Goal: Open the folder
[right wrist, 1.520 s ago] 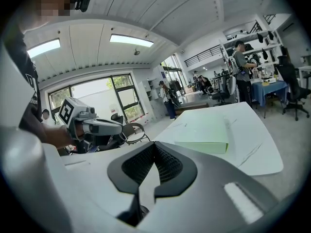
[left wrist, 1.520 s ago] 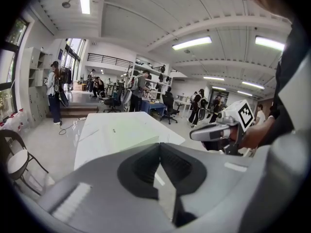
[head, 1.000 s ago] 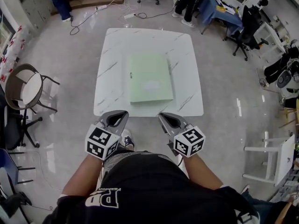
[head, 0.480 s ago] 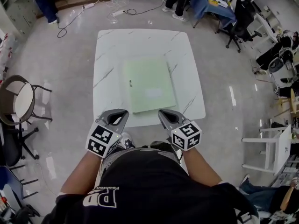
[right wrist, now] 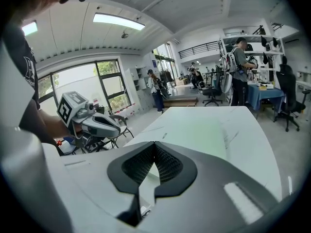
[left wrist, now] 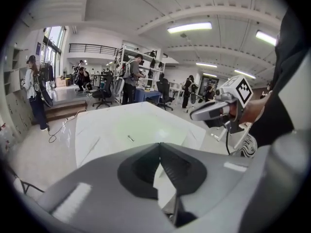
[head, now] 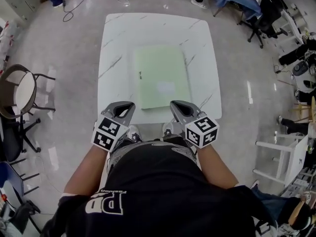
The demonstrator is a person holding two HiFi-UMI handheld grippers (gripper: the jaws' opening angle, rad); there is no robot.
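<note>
A pale green folder lies shut and flat on the white marble table, a small dark mark near its left edge. My left gripper and right gripper hang side by side at the table's near edge, just short of the folder. Both are shut with nothing between the jaws. In the left gripper view the jaw tips meet in front of the folder, with the right gripper at the right. In the right gripper view the shut tips point at the folder, with the left gripper at the left.
A round-seated chair stands left of the table and a white stool to the right. Office chairs, desks and cables lie beyond the far edge. People stand at the far benches.
Both grippers have moved forward and down, from short of the table to its near edge. The table and folder now sit closer in the head view. The jaws stayed shut.
</note>
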